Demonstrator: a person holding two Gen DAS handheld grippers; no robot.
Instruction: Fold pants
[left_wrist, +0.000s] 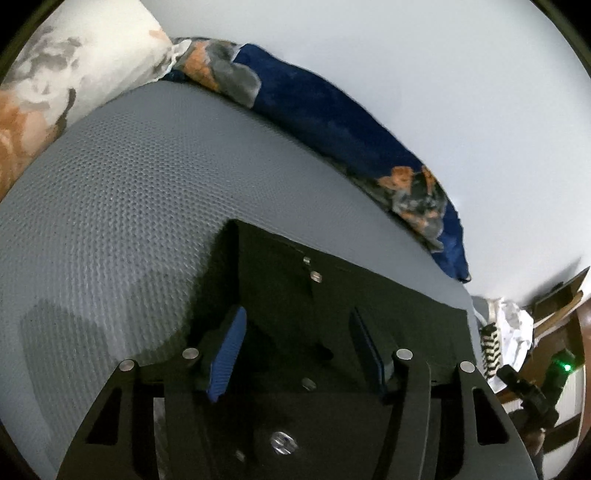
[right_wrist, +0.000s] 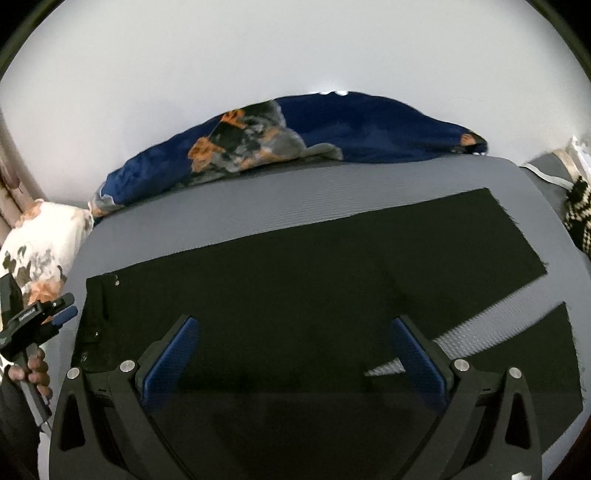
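Black pants (right_wrist: 295, 273) lie flat on a grey textured mat (right_wrist: 258, 206), waist to the left and the two legs spread to the right. My right gripper (right_wrist: 293, 325) hovers over the middle of the pants, jaws wide open and empty. My left gripper (left_wrist: 297, 314) is above the waist end of the pants (left_wrist: 332, 295), near the metal waist button (left_wrist: 314, 275). Its blue pads (left_wrist: 225, 354) stand apart with only flat cloth below them. In the right wrist view the left gripper (right_wrist: 62, 308) shows at the waistband's left edge, held by a hand (right_wrist: 37, 369).
A dark blue floral blanket (right_wrist: 332, 125) is bunched along the mat's far edge against a white wall. A white floral pillow (left_wrist: 74, 74) lies at the mat's left end. A black-and-white knit item (right_wrist: 580, 218) sits past the leg ends, near wooden furniture (left_wrist: 561, 295).
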